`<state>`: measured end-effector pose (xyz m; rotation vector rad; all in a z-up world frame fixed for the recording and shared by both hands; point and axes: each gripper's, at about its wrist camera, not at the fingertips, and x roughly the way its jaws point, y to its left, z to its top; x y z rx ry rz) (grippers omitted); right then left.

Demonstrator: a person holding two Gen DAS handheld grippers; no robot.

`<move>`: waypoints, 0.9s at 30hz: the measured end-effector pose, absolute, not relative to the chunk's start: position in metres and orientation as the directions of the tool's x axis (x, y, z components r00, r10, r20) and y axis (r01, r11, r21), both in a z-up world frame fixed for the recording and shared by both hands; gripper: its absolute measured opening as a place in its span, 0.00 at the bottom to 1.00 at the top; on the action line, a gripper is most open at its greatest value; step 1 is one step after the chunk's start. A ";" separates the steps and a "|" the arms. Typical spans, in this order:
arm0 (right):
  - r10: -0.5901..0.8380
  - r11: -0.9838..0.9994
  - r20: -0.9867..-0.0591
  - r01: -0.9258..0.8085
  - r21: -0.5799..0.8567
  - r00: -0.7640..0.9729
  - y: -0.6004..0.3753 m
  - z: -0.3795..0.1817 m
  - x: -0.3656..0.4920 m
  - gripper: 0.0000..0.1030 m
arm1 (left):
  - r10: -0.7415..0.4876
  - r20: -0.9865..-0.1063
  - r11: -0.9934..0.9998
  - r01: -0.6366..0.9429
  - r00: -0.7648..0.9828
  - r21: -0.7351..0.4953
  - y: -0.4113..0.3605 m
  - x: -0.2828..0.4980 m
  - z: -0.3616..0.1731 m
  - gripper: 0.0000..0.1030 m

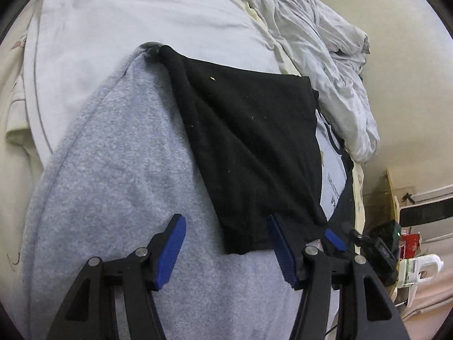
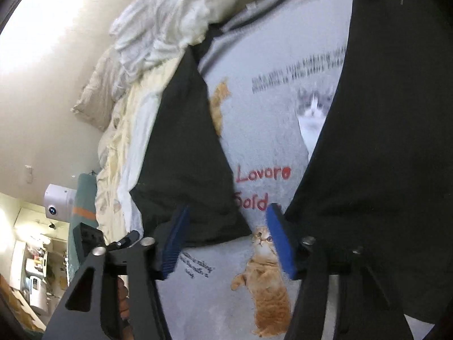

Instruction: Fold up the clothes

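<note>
Left of centre in the left wrist view the left tool (image 1: 226, 243) gapes empty over the soft, light T-shirt (image 1: 119, 175) spread on the bed (image 1: 85, 28), best pinched at its black sleeve (image 1: 249, 147) hem, while the right tool (image 2: 228, 238) hangs part-open (nothing gripped) over print reading "Lovoro".

A grey T-shirt (image 2: 271, 147) with printed cats and black sleeves (image 1: 249, 147) lies flat on the bed, both sleeves folded inward over it
</note>
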<state>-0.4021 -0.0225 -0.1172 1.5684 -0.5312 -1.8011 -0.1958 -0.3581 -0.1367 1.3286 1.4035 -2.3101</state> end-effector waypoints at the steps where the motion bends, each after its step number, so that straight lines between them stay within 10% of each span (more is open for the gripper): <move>1: -0.709 -0.691 -0.705 0.225 0.688 -0.023 -0.027 -0.122 -0.401 0.51 | 0.310 -0.736 -0.566 0.506 -0.601 -0.651 -0.357 -0.198 -0.136 0.58; 5: -0.665 -0.721 -0.745 0.293 0.628 -0.041 -0.042 -0.121 -0.392 0.03 | 0.309 -0.743 -0.583 0.500 -0.593 -0.641 -0.354 -0.202 -0.137 0.54; 6: -0.658 -0.726 -0.751 0.314 0.612 -0.058 -0.045 -0.116 -0.391 0.03 | 0.305 -0.747 -0.595 0.495 -0.590 -0.634 -0.353 -0.204 -0.136 0.43; 7: -0.652 -0.729 -0.754 0.333 0.598 -0.075 -0.047 -0.111 -0.389 0.03 | 0.298 -0.754 -0.615 0.487 -0.585 -0.621 -0.352 -0.206 -0.134 0.09; 8: -0.658 -0.725 -0.748 0.346 0.595 -0.092 -0.048 -0.103 -0.389 0.03 | 0.295 -0.750 -0.624 0.475 -0.592 -0.620 -0.352 -0.206 -0.131 0.04; 19: -0.626 -0.754 -0.776 0.311 0.579 -0.073 -0.041 -0.108 -0.392 0.03 | 0.379 -0.754 -0.590 0.487 -0.536 -0.643 -0.348 -0.192 -0.135 0.05; 27: -0.478 -0.858 -0.859 0.308 0.411 -0.186 -0.023 -0.092 -0.385 0.19 | 0.297 -0.753 -0.617 0.485 -0.587 -0.620 -0.359 -0.182 -0.115 0.24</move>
